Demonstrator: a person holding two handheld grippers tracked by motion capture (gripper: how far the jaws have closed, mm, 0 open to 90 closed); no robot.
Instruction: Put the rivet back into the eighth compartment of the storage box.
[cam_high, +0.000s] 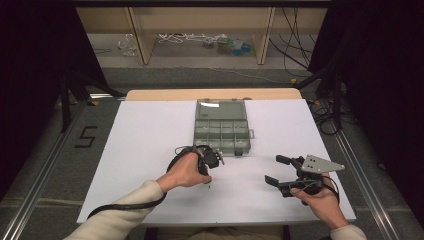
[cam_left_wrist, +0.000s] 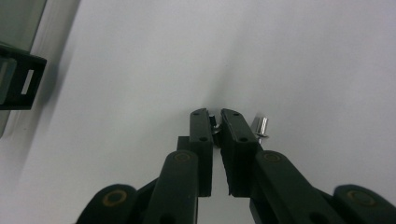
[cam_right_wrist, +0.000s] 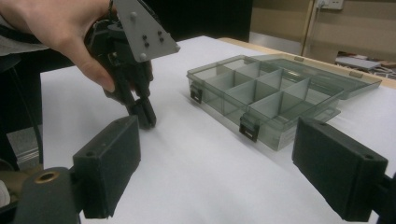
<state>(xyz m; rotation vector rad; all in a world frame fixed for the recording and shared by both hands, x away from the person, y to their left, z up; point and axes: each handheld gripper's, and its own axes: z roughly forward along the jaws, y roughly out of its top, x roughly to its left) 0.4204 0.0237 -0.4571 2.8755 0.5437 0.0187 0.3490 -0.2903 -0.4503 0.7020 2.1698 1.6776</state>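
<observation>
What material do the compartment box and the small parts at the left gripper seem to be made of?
The compartment box looks like smoky, translucent plastic with a glossy finish: its dividers show through the walls, and its latches are dark. The two small screws look like bright metal: the free one glints silver, and the one between the pads of the left gripper shines similarly, though mostly hidden.

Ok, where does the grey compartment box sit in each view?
High view: compartment box at the middle of the white table, lid open.
Left gripper view: top-left corner, with its black latch.
Right gripper view: right of centre.
Shared landmark: the left gripper, shut on a small screw beside the box.
</observation>
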